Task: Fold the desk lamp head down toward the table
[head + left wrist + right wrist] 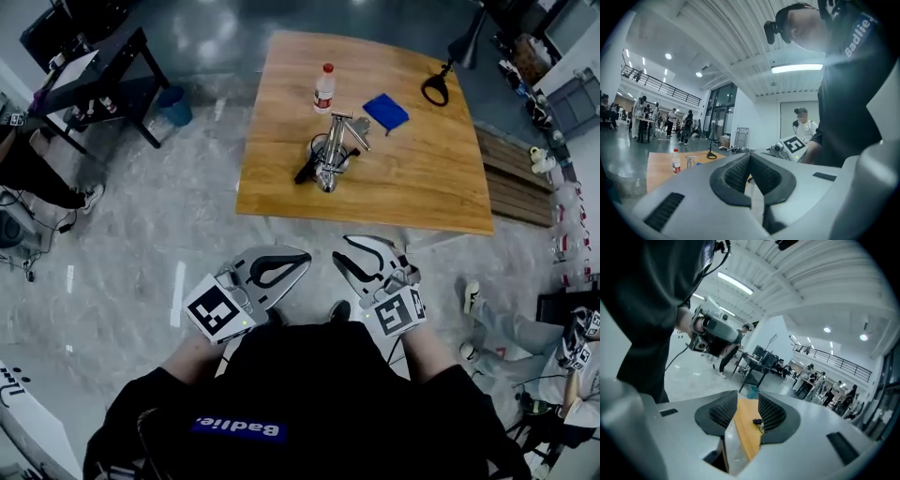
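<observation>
Guessing the chrome desk lamp (330,150) near the bottle (323,87) is light with a stiff hinge, so I'd pinch its head. Left gripper (306,256) is closed and empty, right gripper (342,249) slightly parted and empty.

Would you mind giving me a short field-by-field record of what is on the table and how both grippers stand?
stage: not begun; both grippers are near the person's body, short of the table
table: wooden
silver desk lamp: mid-table, untouched, black cord beside it
bottle: upright, red cap, behind the lamp
blue flat item: right of the bottle
black ring-based lamp: far right corner
left gripper: jaws together, empty
right gripper: jaws slightly apart, empty
</observation>
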`<move>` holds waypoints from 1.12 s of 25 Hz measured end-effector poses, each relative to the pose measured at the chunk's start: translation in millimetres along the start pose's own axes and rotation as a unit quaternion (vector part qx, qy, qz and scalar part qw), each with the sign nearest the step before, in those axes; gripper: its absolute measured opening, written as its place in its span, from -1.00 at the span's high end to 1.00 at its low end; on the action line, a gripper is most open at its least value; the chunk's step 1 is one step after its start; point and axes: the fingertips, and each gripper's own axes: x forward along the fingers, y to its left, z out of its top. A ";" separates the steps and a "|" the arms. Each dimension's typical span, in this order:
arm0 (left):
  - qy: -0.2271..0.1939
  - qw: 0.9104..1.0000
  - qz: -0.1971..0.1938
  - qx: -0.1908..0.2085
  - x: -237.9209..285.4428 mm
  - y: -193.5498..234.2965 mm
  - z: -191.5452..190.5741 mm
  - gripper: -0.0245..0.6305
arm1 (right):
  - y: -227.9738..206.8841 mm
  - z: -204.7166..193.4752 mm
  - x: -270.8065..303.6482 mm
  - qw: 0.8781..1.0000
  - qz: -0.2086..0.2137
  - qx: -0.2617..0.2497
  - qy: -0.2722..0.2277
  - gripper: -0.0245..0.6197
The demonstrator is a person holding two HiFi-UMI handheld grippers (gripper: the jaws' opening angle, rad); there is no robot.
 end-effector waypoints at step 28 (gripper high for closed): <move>-0.007 1.000 0.015 0.014 43.2 -89.2 33.5 0.93 | -7.3 79.4 -138.6 0.896 0.062 0.359 -0.253 0.91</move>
